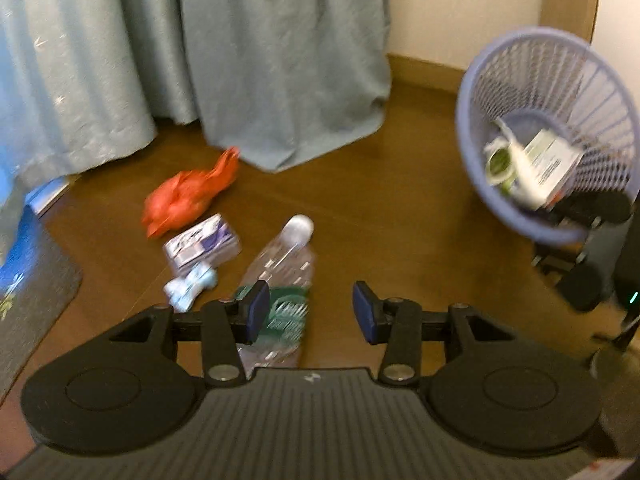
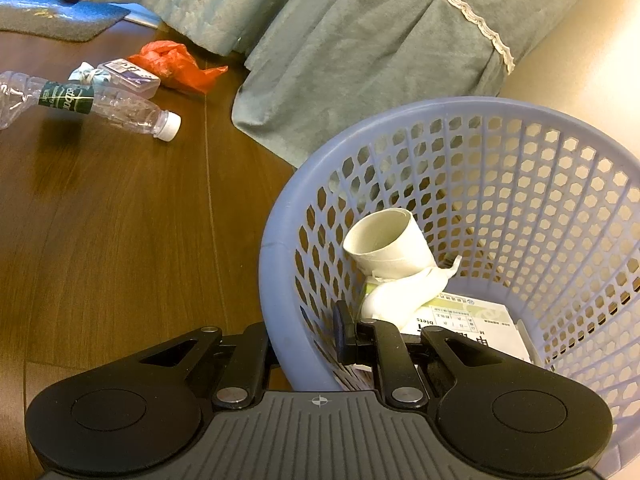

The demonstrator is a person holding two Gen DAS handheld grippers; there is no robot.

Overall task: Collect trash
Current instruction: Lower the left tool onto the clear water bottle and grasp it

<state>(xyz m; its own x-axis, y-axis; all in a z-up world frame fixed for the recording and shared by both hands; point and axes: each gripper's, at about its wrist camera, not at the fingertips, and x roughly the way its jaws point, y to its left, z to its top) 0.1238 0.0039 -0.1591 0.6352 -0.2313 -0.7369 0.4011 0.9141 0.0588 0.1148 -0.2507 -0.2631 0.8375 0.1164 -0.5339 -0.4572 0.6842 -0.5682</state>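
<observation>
A crushed clear bottle [image 1: 280,264] with a green label and white cap lies on the wood floor. My left gripper [image 1: 310,312] hangs open just above its label end, its left pad over the label. Left of the bottle lie a crumpled pale blue wrapper [image 1: 190,284], a purple tissue pack [image 1: 202,242] and an orange plastic bag [image 1: 188,196]. My right gripper [image 2: 304,340] is shut on the near wall of the lavender mesh basket [image 2: 280,216], which is tilted. In the basket are a cardboard tube [image 2: 388,244], white paper and a printed box [image 2: 468,320].
Teal fabric [image 1: 288,64] hangs to the floor behind the trash. A grey mat [image 1: 36,288] lies at the left, with something blue beyond it. A cream wall and wooden skirting [image 1: 424,68] stand at the back right. Bare wood floor [image 1: 400,216] separates bottle and basket.
</observation>
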